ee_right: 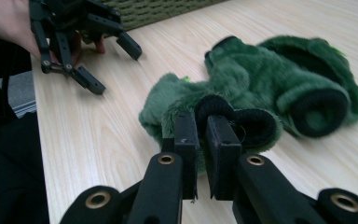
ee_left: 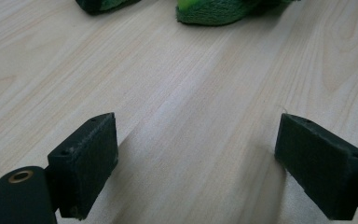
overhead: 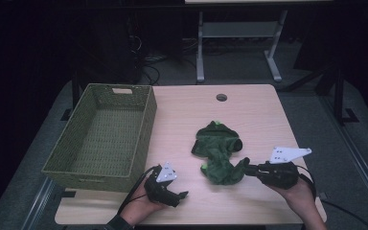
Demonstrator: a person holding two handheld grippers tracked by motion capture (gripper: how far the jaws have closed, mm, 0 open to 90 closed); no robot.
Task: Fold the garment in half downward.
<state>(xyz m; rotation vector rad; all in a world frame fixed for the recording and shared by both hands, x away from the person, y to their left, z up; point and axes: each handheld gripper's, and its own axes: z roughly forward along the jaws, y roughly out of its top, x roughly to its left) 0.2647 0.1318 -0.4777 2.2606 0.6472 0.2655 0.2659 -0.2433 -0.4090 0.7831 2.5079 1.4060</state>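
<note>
Black jaws of the right tool (ee_right: 201, 140) are pressing together on the dark cuff edge of a green fuzzy garment (ee_right: 279, 88), pinching a fold of it at the near end. From above, the right tool (overhead: 247, 168) is reaching in from the right, with a hand (overhead: 299, 191) gripping it and a grey three-cornered plate sitting on top. That green fuzzy garment (overhead: 218, 153) is lying crumpled on the desk (overhead: 258, 115), right of centre. Off to the left, the left tool (overhead: 179, 195) is hovering low over bare wood, its jaws standing wide apart and holding nothing. Beyond it, a woven basket (overhead: 103, 136) is sitting on the desk's left side, partly overhanging the edge
</note>
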